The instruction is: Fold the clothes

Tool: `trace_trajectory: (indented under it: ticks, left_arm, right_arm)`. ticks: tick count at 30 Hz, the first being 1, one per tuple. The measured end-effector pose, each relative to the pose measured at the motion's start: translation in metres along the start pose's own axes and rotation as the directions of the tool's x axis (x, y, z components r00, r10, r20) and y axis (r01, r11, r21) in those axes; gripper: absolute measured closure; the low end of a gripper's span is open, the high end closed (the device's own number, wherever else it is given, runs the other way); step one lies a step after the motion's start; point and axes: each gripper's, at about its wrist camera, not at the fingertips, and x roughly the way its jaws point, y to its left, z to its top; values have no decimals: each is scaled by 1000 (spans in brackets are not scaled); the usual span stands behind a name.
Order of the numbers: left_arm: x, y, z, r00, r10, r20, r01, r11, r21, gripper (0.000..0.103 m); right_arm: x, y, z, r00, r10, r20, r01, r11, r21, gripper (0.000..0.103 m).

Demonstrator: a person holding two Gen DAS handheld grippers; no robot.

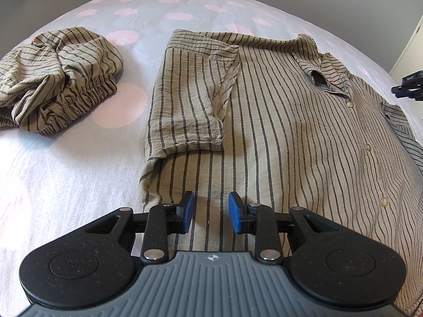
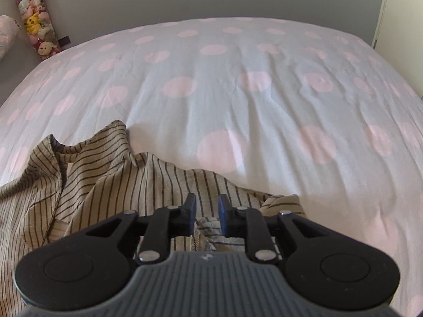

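A beige shirt with dark stripes [image 1: 277, 121] lies flat on the bed, buttons up, its collar at the far right. One sleeve [image 1: 190, 100] is folded in over the body. My left gripper [image 1: 210, 212] is open just above the shirt's lower left part, holding nothing. In the right wrist view my right gripper [image 2: 207, 211] is open over the shirt's rumpled edge [image 2: 111, 174], with cloth lying between and under the fingers. Its tip shows at the right edge of the left wrist view [image 1: 408, 85].
A crumpled pair of striped shorts [image 1: 55, 79] with an elastic waist lies on the bed to the shirt's left. The bedcover [image 2: 238, 92] is white with pink dots. Plush toys [image 2: 35, 23] stand against the grey wall at far left.
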Motion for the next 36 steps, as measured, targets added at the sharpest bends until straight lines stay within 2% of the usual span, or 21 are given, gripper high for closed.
trace_trajectory:
  ticks: [5,10,13,17,19,20,26,28,29,30,31,34,36]
  left_arm:
    - [-7,-1,1,1000,-23,1,23,1000,-18,77]
    - [-21,-5,0,999,-32,11,32,999,-11,77]
    - [-29,-8,-1,999,-36,15,36,999,-15,77]
    - [-40,-12,-5,999,-40,18,41,999,-24,77]
    - [-47,-12,-8,999,-36,23,36,999,-24,77]
    - [-50,-12,-9,999,-33,25,34,999,-26,77]
    - [-65,-7,-18,999,-22,34,24,998,-55,77]
    - [-68,-5,-20,999,-24,38,26,997,-67,77]
    - [-70,-5,-21,999,-22,41,25,997,-70,77]
    - [-72,-4,-22,999,-20,43,23,997,-73,77]
    - [-75,-4,-22,999,-17,46,21,997,-75,77]
    - [-82,-3,-25,999,-9,54,14,996,-87,77]
    - [-85,-1,-28,998,-4,55,10,995,-98,77]
  right_arm:
    - [-24,-26,-11,1000,-10,-12,10,1000,-3,82]
    - [-46,-61,-51,998,9,-64,-8,1000,4,81]
    - [-53,-70,-79,994,27,-106,-28,1000,-7,81]
    - [-55,-74,-106,991,11,-131,-17,999,-47,81]
    - [-57,-76,-114,991,16,-129,-23,998,-54,88]
    - [-58,-77,-117,992,21,-128,-29,998,-58,99]
    - [-82,-70,-120,992,85,-96,-93,992,-86,100]
    - [-85,-69,-119,995,69,-78,-77,991,-106,95]
    - [-85,-69,-118,996,57,-66,-64,991,-116,82]
    - [-85,-70,-117,997,43,-56,-50,992,-119,63]
    - [-82,-73,-117,999,26,-48,-31,994,-109,60]
    - [-68,-83,-117,998,-11,-58,6,997,-78,60]
    - [-65,-86,-119,998,-9,-57,5,998,-69,67]
